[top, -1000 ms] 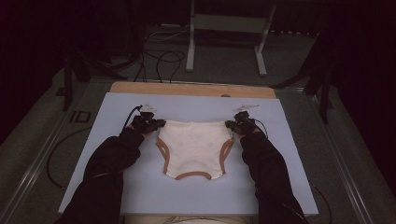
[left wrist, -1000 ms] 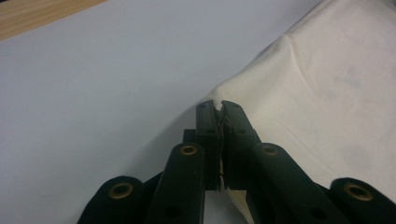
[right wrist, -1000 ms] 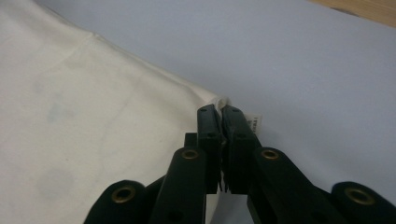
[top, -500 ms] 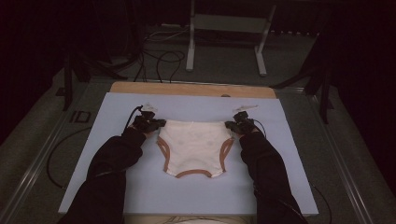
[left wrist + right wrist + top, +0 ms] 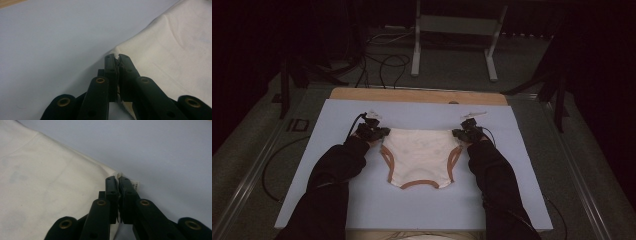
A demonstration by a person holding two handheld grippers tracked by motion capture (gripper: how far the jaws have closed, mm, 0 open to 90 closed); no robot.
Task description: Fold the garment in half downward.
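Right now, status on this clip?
Left hand-held gripper, right hand-held gripper: shut on briefs' far corners. Briefs flat on mat. Nothing in the way.

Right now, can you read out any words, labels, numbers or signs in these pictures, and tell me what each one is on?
None can be read.
A small white tag at the corner of the cream garment, beside the right gripper, carries marks too small and blurred to read.
The garment, the pale blue mat and the left gripper show no lettering.
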